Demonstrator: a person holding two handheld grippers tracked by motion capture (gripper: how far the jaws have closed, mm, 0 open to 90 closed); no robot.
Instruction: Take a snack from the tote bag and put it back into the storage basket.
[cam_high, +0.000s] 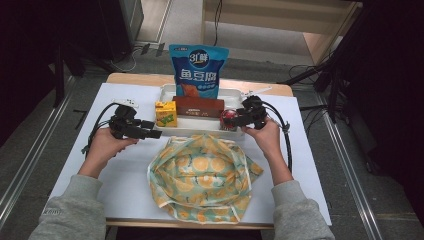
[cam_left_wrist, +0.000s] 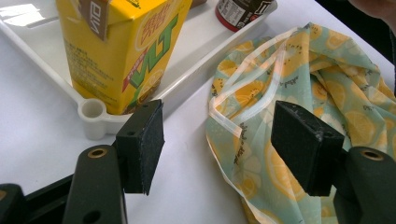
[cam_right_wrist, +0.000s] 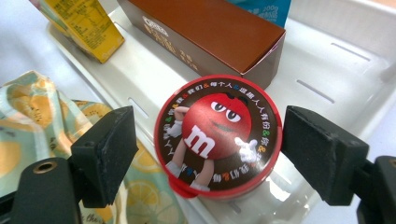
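1. Blue snack bag (cam_high: 198, 70): upright at the tray's far side.
2. Brown box (cam_high: 198, 107): lying in the tray, in front of the bag.
3. Yellow drink carton (cam_high: 165, 113): upright at the tray's left end.
4. White surface (cam_high: 125, 165).

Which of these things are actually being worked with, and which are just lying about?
In use, as it looks:
right gripper, open around the red-lidded candy tub
left gripper, open by the lemon-print bag
white tray

Lying about:
yellow drink carton
brown box
blue snack bag
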